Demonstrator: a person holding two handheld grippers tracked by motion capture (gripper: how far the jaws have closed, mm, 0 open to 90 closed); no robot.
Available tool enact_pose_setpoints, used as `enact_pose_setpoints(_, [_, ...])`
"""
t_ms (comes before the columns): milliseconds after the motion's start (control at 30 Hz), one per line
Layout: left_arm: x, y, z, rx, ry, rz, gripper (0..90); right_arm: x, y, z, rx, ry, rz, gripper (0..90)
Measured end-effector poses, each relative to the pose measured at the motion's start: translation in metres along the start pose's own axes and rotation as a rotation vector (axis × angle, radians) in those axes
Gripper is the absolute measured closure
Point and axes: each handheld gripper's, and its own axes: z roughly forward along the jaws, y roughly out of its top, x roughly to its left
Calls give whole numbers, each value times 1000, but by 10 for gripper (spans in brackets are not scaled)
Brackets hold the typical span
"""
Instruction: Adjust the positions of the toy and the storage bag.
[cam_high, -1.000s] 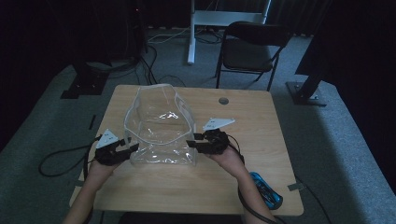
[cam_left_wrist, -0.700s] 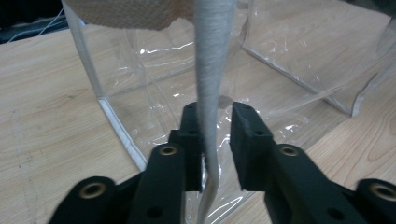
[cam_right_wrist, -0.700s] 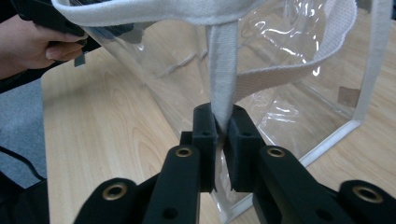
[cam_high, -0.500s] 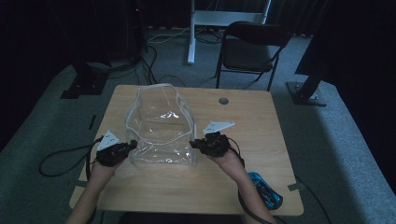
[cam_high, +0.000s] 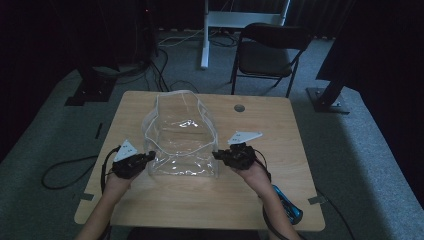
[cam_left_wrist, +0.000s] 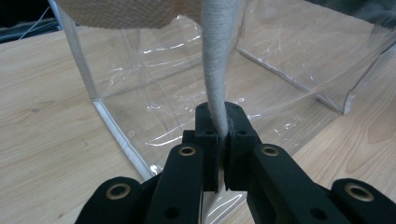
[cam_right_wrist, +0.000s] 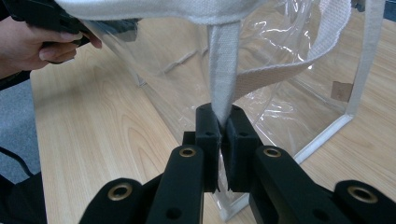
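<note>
Pinching one white strap (cam_left_wrist: 219, 70) in my left gripper (cam_left_wrist: 223, 135) and the other strap (cam_right_wrist: 224, 74) in my right gripper (cam_right_wrist: 223, 135), clear bag (cam_high: 180, 137) mid-surface (cam_high: 280, 150) between them, grasp done, lift or reposition apparently left.

The left tool (cam_left_wrist: 223, 135) pinches a white woven strap (cam_left_wrist: 218, 70) between its closed black jaws, just in front of a clear plastic bag (cam_left_wrist: 196, 88) resting on the wooden surface (cam_left_wrist: 42, 121).

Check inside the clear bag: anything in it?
Nothing visible inside the clear bag; through its walls only the wooden table and a white webbing strap show. Glare on the plastic could hide small items.
</note>
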Motion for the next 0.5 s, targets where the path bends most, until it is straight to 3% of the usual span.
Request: enact_pose_setpoints(500, [-23,14,24,6,-64,38,870,-13,-17,-31,4,-51,21,854])
